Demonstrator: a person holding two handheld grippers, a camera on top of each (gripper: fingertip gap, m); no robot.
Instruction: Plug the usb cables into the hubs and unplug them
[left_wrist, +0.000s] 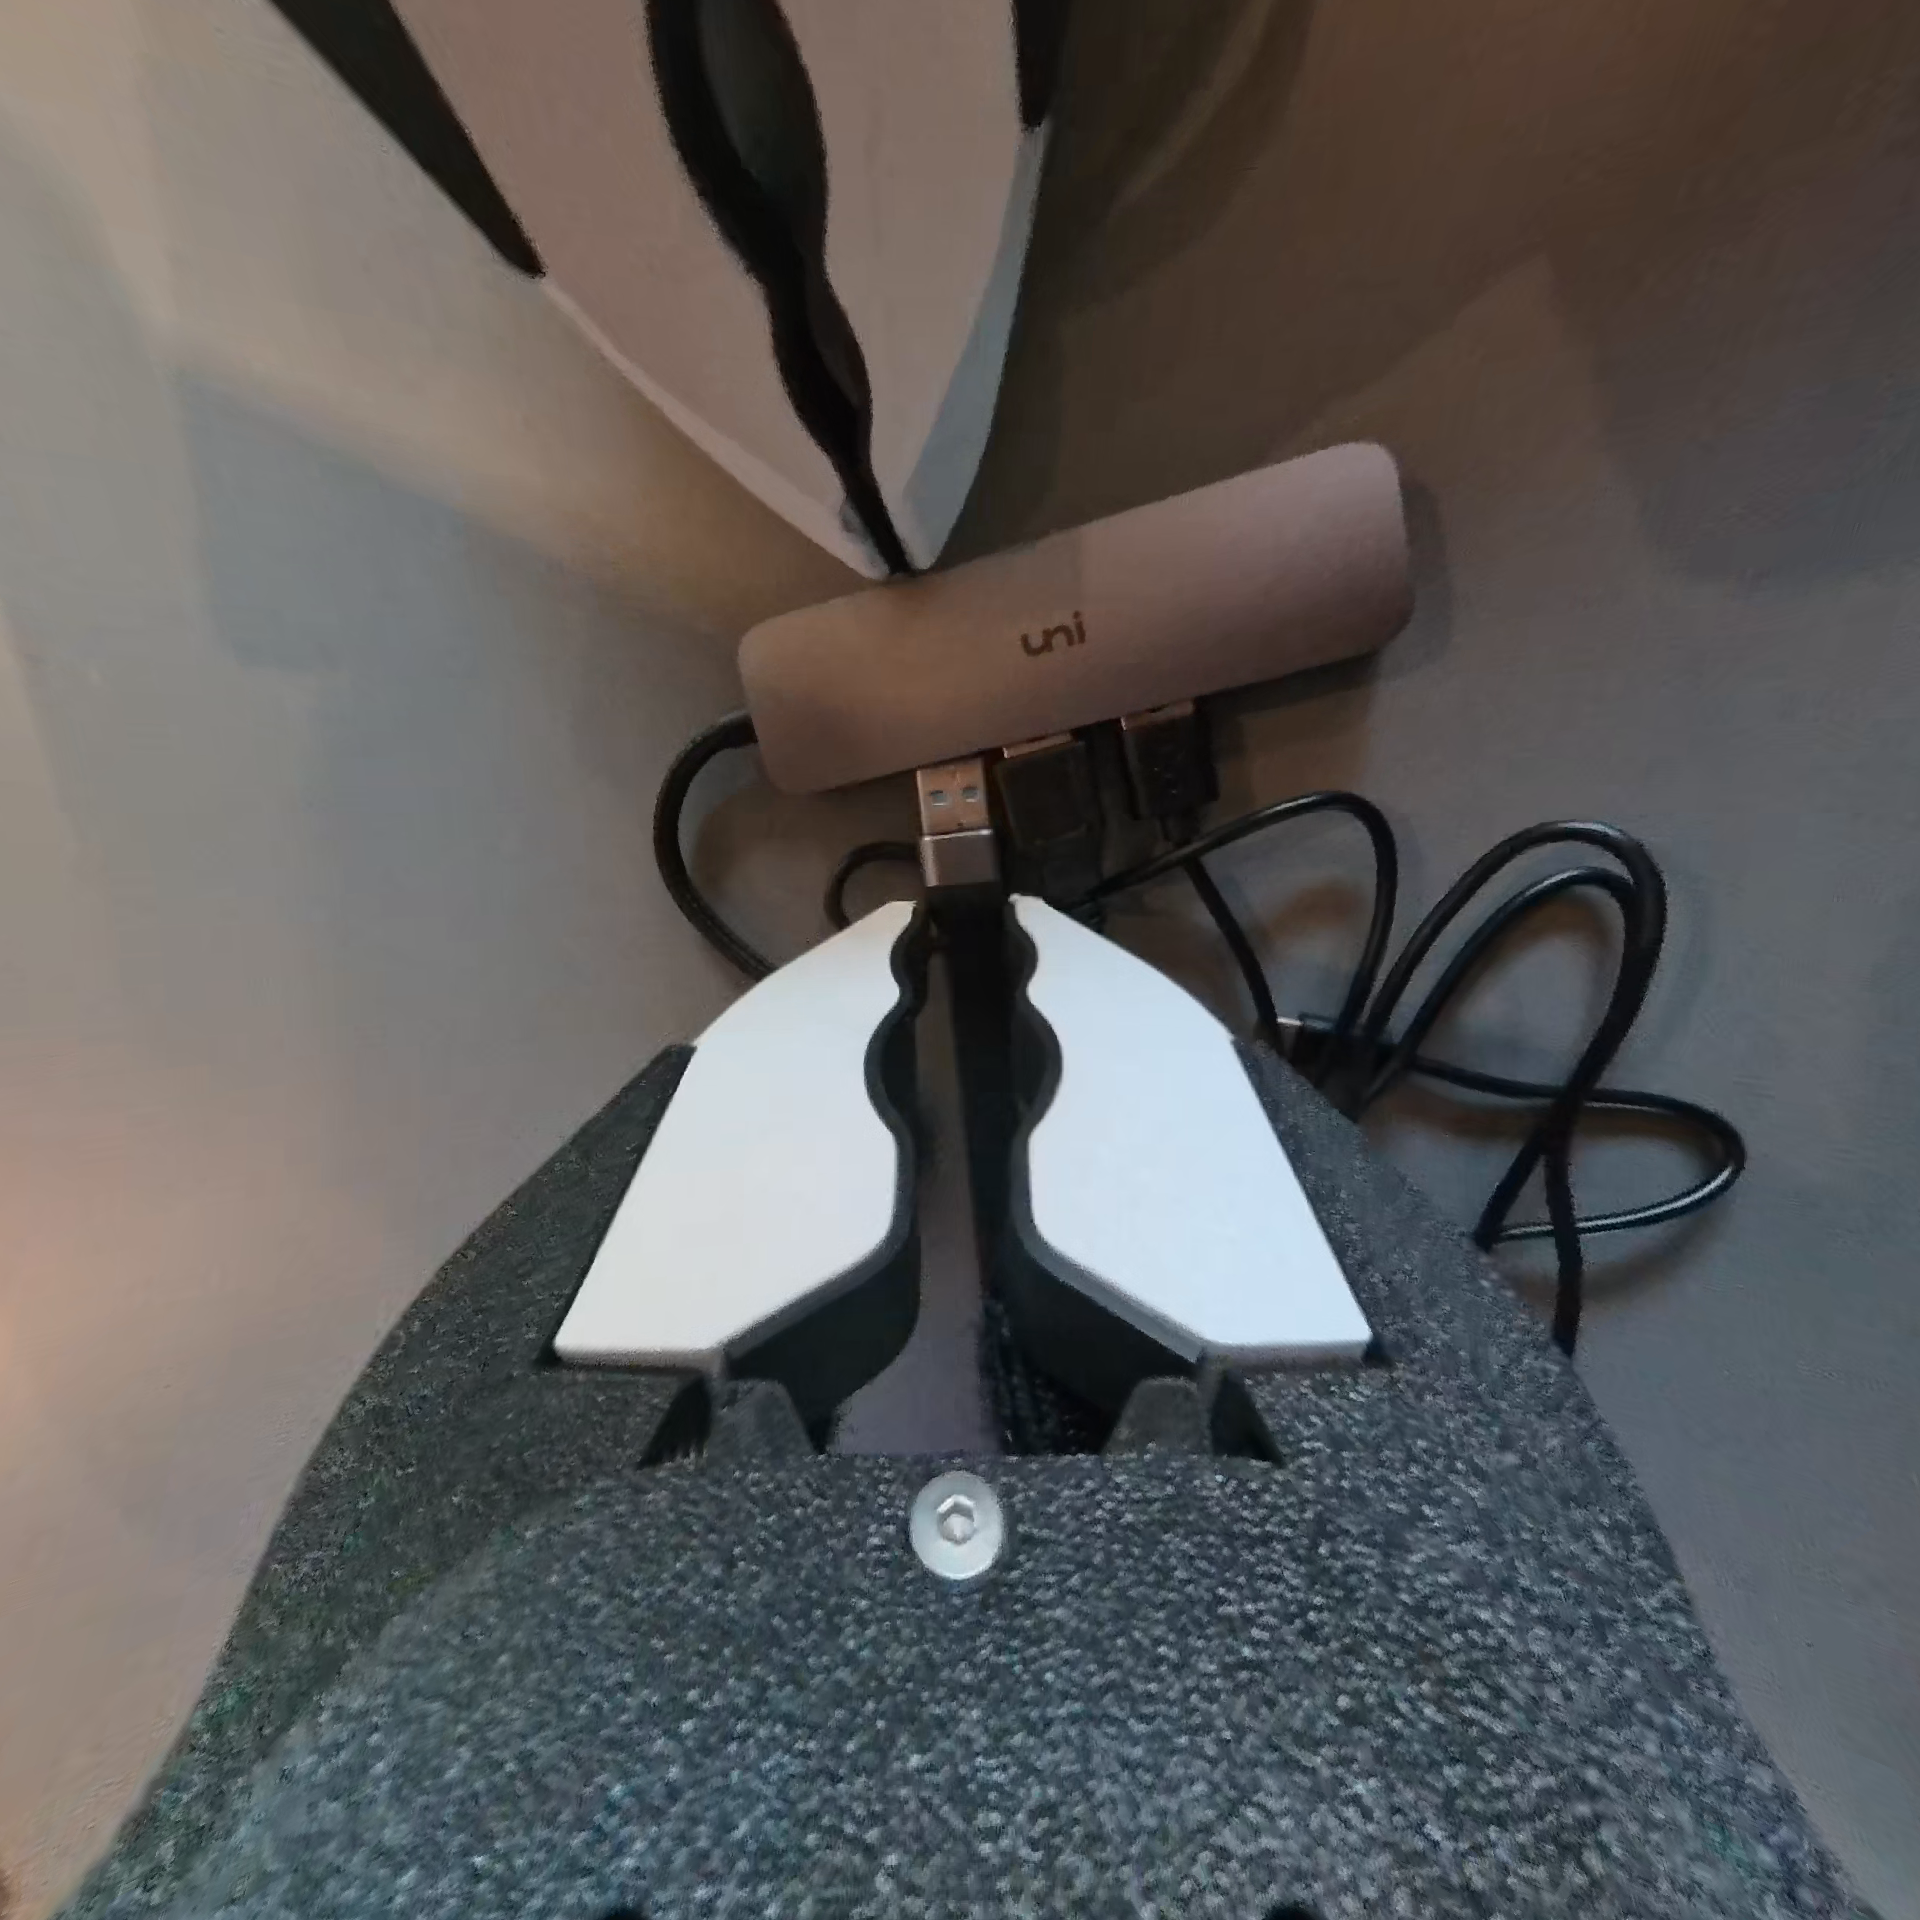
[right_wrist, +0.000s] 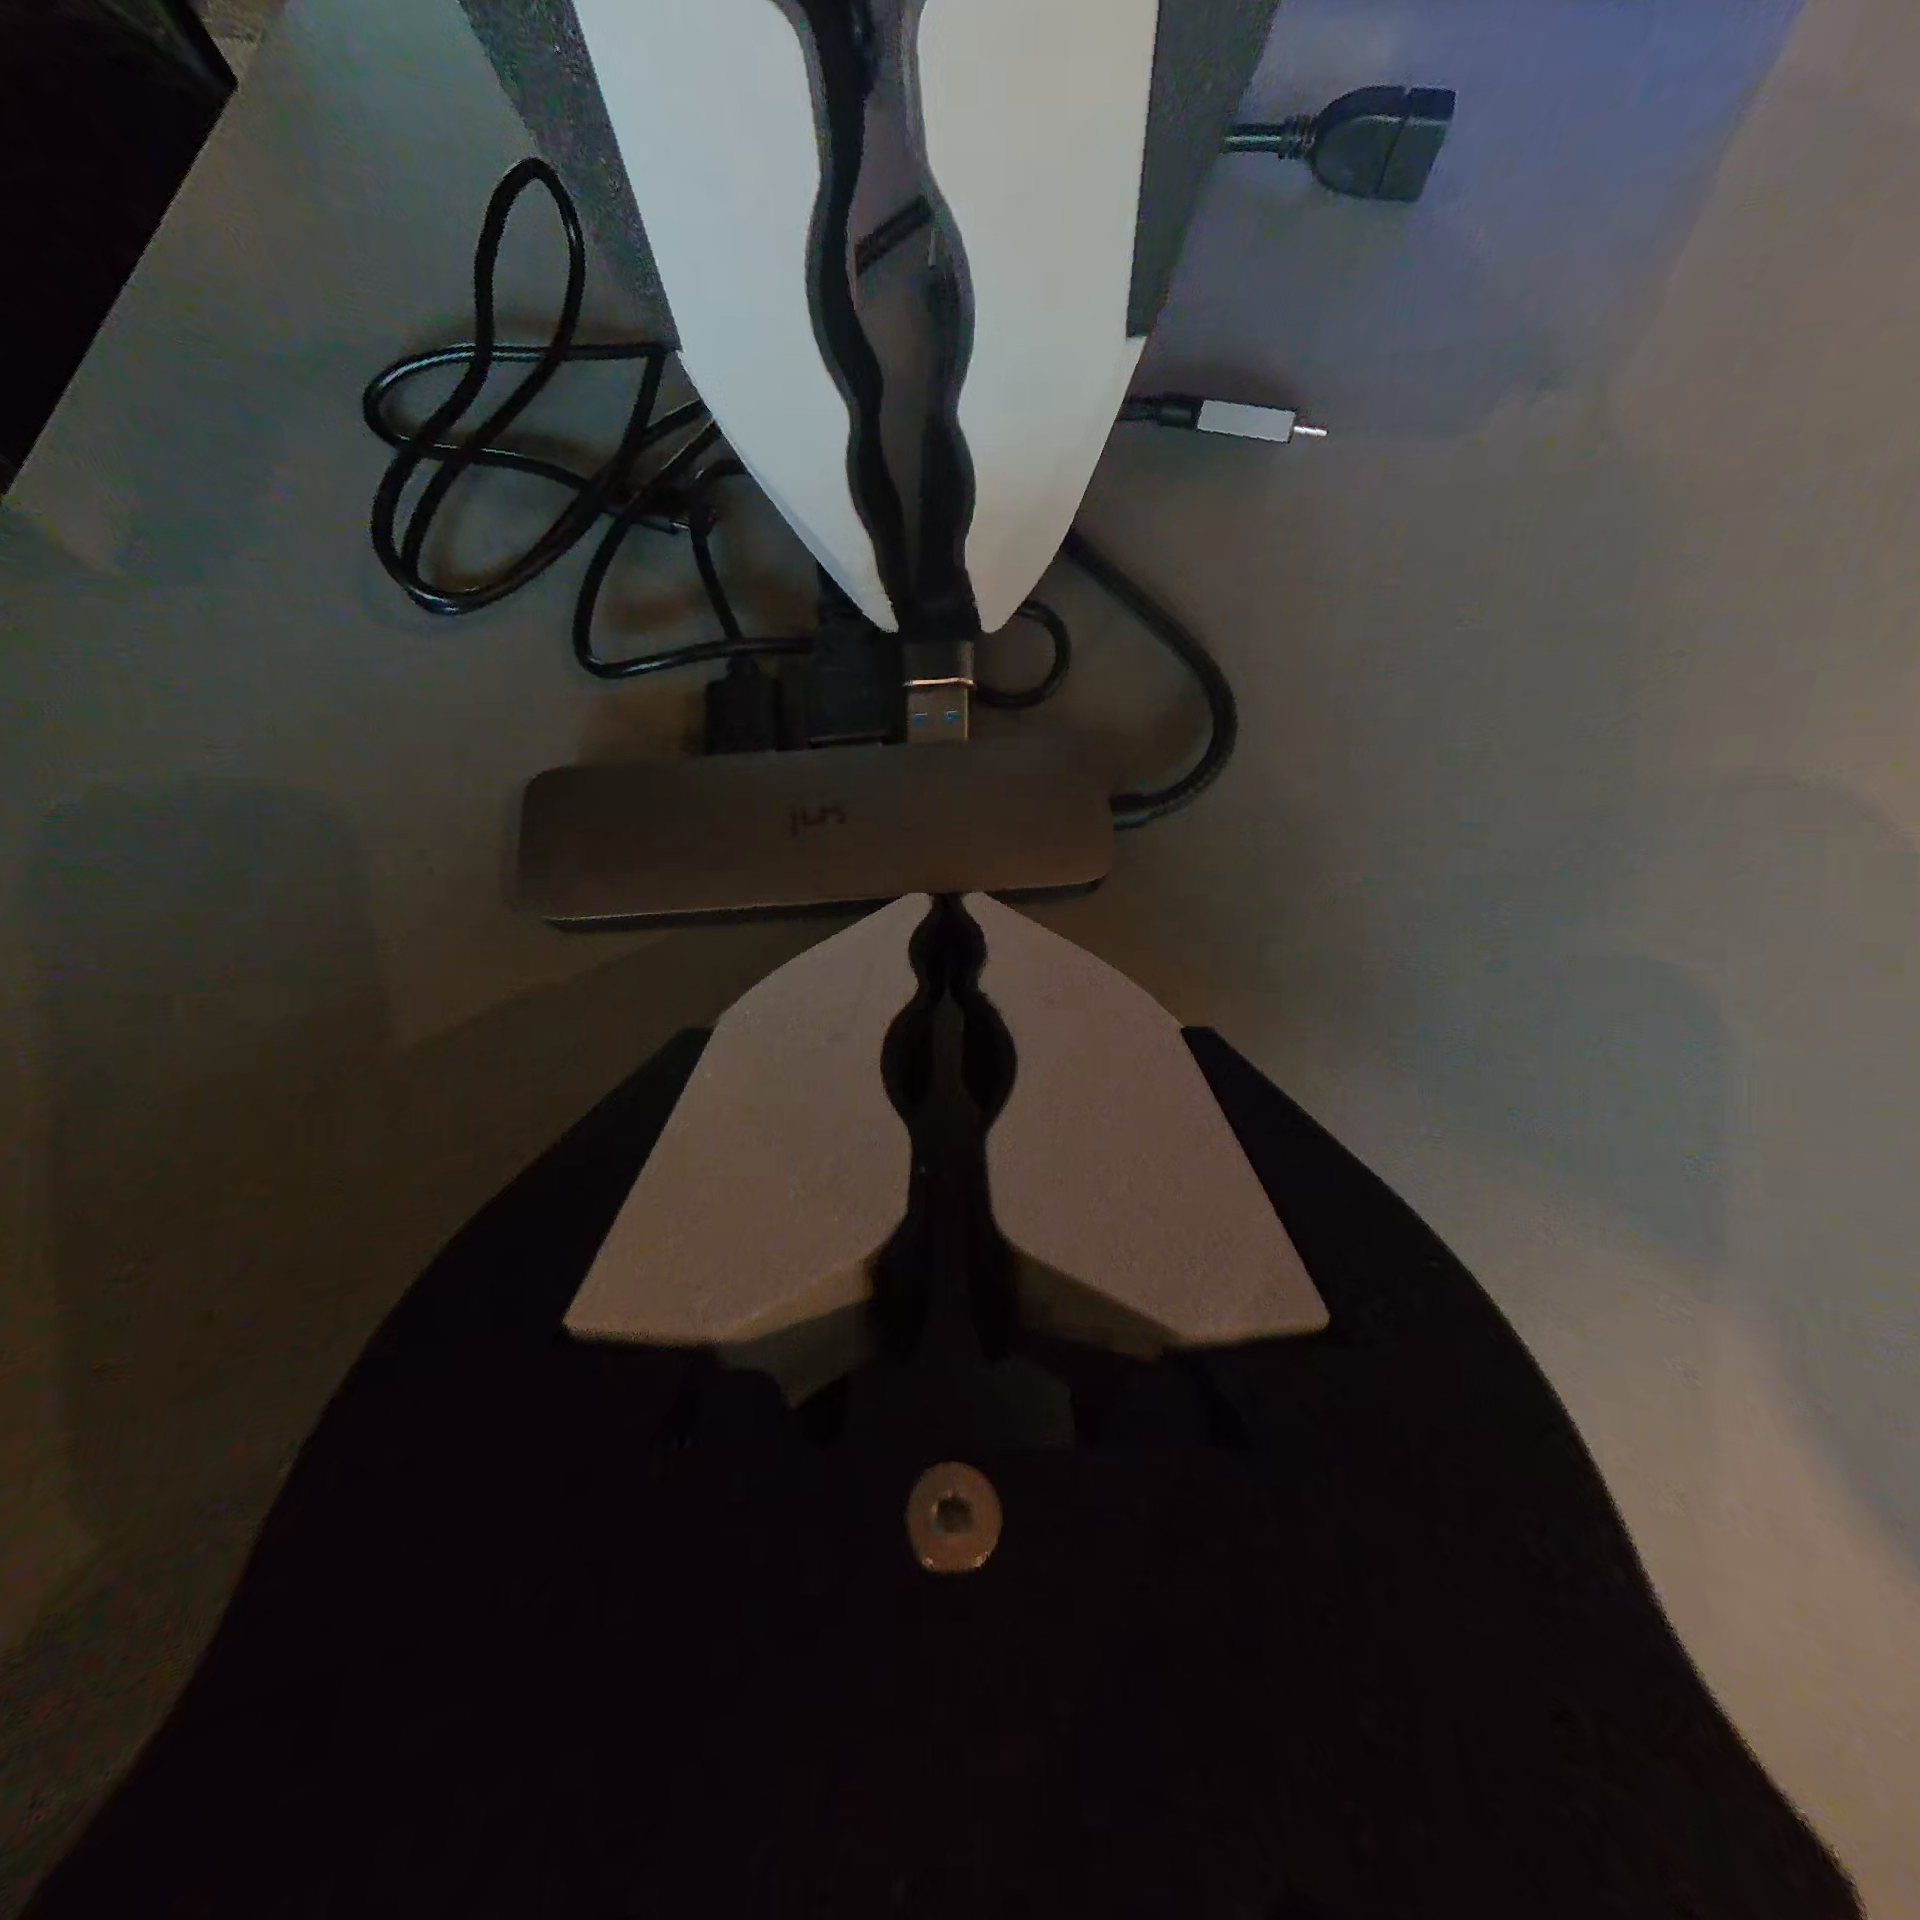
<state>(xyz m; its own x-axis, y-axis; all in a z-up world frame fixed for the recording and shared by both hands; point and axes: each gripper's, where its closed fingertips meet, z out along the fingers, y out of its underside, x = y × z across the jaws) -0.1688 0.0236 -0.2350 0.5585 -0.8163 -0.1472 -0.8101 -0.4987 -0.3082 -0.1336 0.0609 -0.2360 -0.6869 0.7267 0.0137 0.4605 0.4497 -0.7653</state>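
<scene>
A grey USB hub (left_wrist: 1081, 644) lies on the pale table. My left gripper (left_wrist: 961, 904) is shut on a grey-shelled USB plug (left_wrist: 951, 831). The plug's metal tip sits at the hub's leftmost port, with most of the metal showing. Two black plugs (left_wrist: 1101, 784) sit in the ports beside it. My right gripper (right_wrist: 945, 906) is shut and empty, its tips against the opposite long edge of the hub (right_wrist: 810, 831). It shows from the front in the left wrist view (left_wrist: 891, 561). The left gripper (right_wrist: 935, 623) and plug (right_wrist: 938, 691) show in the right wrist view.
Black cables (left_wrist: 1475, 1049) lie looped on the table beside the hub. The hub's own cord (right_wrist: 1195, 727) curves off one end. A loose silver-shelled plug (right_wrist: 1247, 421) and a black USB socket end (right_wrist: 1371, 140) lie behind the left gripper. The table's edge (right_wrist: 135, 281) runs at the far left. The left gripper's tips are roughly 6 cm from the right gripper's.
</scene>
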